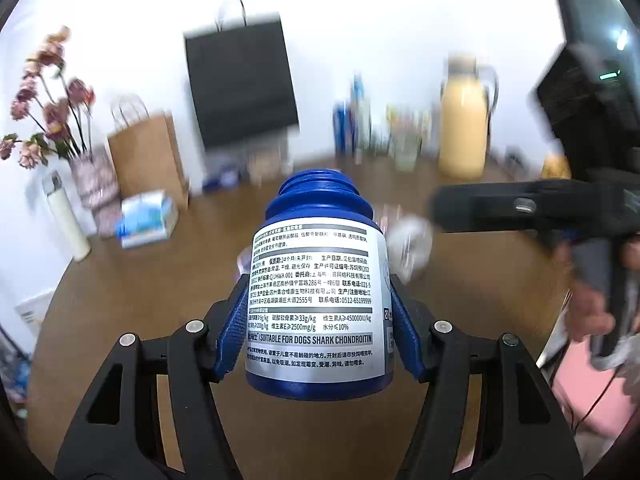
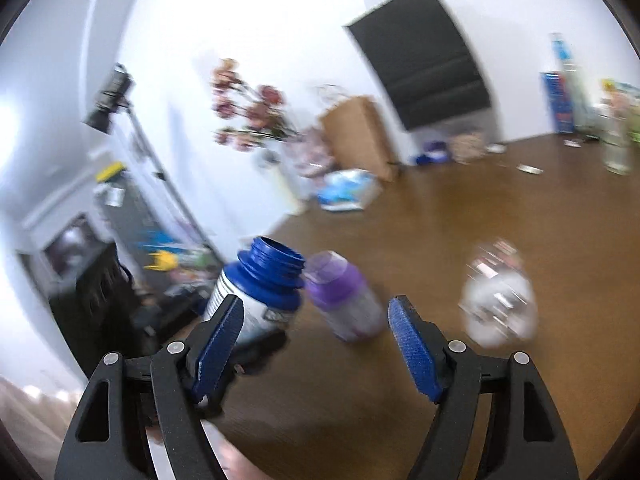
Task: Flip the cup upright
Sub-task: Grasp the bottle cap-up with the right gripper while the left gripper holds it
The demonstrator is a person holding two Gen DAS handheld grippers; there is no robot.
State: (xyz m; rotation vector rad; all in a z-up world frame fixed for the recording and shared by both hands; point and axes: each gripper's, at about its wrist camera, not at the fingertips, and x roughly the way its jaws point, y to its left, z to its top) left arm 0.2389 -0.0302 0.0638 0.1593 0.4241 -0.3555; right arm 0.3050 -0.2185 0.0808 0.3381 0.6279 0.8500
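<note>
A blue bottle (image 1: 316,300) with a white printed label and no cap is held off the brown table (image 1: 200,280), its open neck pointing away and up. My left gripper (image 1: 316,280) is shut on its sides. In the right wrist view the same blue bottle (image 2: 256,292) hangs at the left, beside a purple bottle (image 2: 344,296) standing on the table. A clear cup (image 2: 498,300) sits blurred to the right; its orientation cannot be told. My right gripper (image 2: 316,312) is open with nothing between its fingers. The clear cup (image 1: 408,244) shows behind the blue bottle.
Along the wall stand a black bag (image 1: 240,84), a brown paper bag (image 1: 148,160), a flower vase (image 1: 92,176), a white flask (image 1: 68,220), a tissue pack (image 1: 148,216) and a yellow jug (image 1: 464,120). The table edge (image 2: 256,248) drops off at the left.
</note>
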